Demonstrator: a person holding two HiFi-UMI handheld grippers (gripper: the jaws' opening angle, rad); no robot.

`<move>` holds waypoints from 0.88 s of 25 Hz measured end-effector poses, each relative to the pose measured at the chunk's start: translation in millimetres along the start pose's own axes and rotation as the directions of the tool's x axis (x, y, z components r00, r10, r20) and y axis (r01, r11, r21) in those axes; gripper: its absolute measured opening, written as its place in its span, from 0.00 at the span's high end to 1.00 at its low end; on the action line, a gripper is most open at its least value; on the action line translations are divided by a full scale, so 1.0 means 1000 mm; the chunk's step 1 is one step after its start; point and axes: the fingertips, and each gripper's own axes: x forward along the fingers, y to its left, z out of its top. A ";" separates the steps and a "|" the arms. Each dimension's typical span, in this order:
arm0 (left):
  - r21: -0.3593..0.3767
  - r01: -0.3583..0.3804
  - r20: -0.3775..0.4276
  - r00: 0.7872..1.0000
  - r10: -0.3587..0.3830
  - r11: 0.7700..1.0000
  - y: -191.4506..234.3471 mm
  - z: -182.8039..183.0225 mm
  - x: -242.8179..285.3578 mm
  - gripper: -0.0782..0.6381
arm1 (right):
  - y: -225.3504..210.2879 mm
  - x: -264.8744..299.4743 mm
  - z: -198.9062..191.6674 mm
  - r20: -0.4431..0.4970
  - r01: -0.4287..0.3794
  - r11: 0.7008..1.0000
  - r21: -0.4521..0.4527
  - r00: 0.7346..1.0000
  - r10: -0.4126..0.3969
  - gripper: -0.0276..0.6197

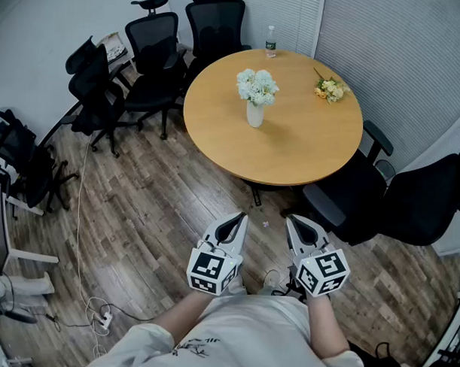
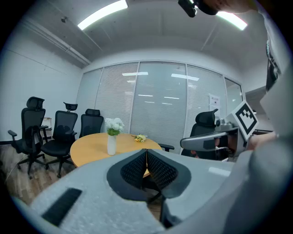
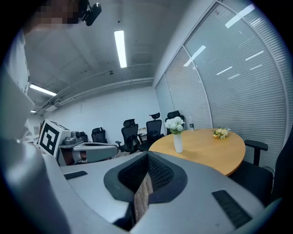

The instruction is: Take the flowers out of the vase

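Flowers (image 1: 257, 86), white with green leaves, stand upright in a white vase (image 1: 254, 114) near the middle of the round wooden table (image 1: 291, 155), well apart from both grippers. A smaller bunch of yellowish blooms (image 1: 330, 89) lies flat on the far right of the tabletop. A clear bottle (image 1: 271, 41) with a green label band stands at the table's far edge; its print is too small to read. The left gripper (image 1: 242, 216) and the right gripper (image 1: 289, 218) hang side by side over the plank floor (image 1: 154, 206) on the near side of the table, each with its jaws pressed together and nothing between them. Each carries a cube (image 1: 211, 270) printed with black-and-white square markers, coded patterns rather than letters. Black office chairs (image 1: 155, 56) crowd the far left of the room, and one more is drawn up at the table's right side
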 end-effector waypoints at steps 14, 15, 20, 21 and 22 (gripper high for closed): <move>-0.007 0.026 0.012 1.000 -0.026 1.000 0.023 0.002 -0.010 0.88 | 0.010 0.015 0.010 0.060 0.046 0.998 0.049 0.997 -0.049 0.95; -0.008 0.027 0.015 1.000 -0.027 1.000 0.027 0.003 -0.013 0.88 | 0.012 0.018 0.009 0.055 0.050 0.998 0.040 0.997 -0.052 0.95; 0.000 0.040 0.018 0.999 -0.040 0.999 0.048 0.004 -0.021 0.88 | 0.024 0.031 0.006 0.043 0.058 0.998 0.036 0.997 -0.059 0.95; 0.001 0.041 0.015 0.999 -0.041 0.999 0.051 0.002 -0.021 0.88 | 0.025 0.034 0.005 0.042 0.058 0.998 0.038 0.997 -0.059 0.95; 0.001 0.043 0.012 0.999 -0.043 0.999 0.054 0.001 -0.021 0.88 | 0.026 0.036 0.004 0.040 0.056 0.998 0.039 0.998 -0.058 0.95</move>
